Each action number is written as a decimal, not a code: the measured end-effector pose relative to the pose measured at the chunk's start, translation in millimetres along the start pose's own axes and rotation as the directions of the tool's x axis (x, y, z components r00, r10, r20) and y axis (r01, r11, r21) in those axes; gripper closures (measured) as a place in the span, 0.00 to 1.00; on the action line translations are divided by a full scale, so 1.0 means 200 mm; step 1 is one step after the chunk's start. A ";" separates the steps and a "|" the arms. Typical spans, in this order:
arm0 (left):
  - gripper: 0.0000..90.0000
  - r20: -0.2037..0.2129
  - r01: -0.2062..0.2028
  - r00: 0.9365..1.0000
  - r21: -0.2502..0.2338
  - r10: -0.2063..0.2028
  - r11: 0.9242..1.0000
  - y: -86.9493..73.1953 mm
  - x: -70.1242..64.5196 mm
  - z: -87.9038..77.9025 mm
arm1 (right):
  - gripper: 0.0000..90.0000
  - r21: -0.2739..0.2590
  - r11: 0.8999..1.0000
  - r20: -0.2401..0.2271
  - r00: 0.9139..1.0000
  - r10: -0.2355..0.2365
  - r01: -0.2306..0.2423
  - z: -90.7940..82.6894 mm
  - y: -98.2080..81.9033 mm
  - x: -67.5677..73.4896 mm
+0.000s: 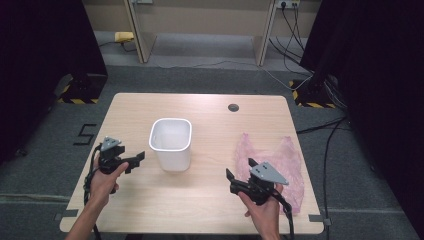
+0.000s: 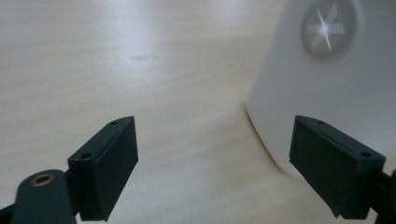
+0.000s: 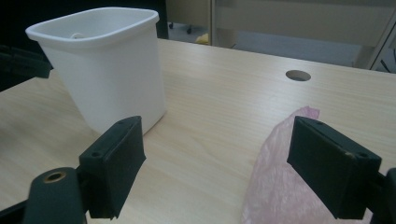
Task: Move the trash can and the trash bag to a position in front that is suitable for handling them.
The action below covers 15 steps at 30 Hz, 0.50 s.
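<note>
We hold the left claw [image 1: 134,162] open, just left of the white bin [image 1: 171,142]. Our right claw [image 1: 241,172] stands open and empty beside the pink bag [image 1: 285,160] on the desk [image 1: 200,105].

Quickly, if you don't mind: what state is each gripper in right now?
Left gripper: open, nothing between the jaws, beside the white bin.
Right gripper: open, holding nothing, above the pink plastic bag.

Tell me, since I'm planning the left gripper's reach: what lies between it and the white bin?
Nothing but bare table. In the high view the open left gripper points at the bin across plain wood; the left gripper view agrees.
</note>
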<state>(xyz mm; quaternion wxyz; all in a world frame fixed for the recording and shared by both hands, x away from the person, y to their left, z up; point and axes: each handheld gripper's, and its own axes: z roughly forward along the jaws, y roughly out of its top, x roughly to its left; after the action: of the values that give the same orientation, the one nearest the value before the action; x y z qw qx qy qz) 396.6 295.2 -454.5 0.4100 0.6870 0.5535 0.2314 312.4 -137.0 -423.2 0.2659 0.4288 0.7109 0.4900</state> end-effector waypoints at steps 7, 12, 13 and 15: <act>0.17 -0.032 0.025 0.999 0.006 -0.025 1.000 0.09 -0.01 0.16 | 0.21 0.098 0.995 0.052 0.998 -0.029 0.024 0.22 0.05 0.07; 0.19 -0.024 0.069 0.997 0.028 -0.069 0.997 0.10 -0.02 0.29 | 0.23 0.123 0.992 0.089 0.996 -0.018 0.007 0.41 0.08 0.11; 0.19 -0.024 0.069 0.997 0.028 -0.069 0.997 0.10 -0.02 0.29 | 0.23 0.123 0.992 0.089 0.996 -0.018 0.007 0.41 0.08 0.11; 0.19 -0.006 0.091 0.996 0.043 -0.091 0.995 0.11 -0.03 0.32 | 0.24 0.134 0.991 0.103 0.995 -0.008 -0.006 0.48 0.09 0.12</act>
<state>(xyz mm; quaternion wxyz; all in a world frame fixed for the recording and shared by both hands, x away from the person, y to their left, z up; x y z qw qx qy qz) 456.4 269.7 -471.8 0.4042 0.6693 0.5899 0.2018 383.2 -67.9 -442.8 0.2730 0.4704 0.7277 0.4180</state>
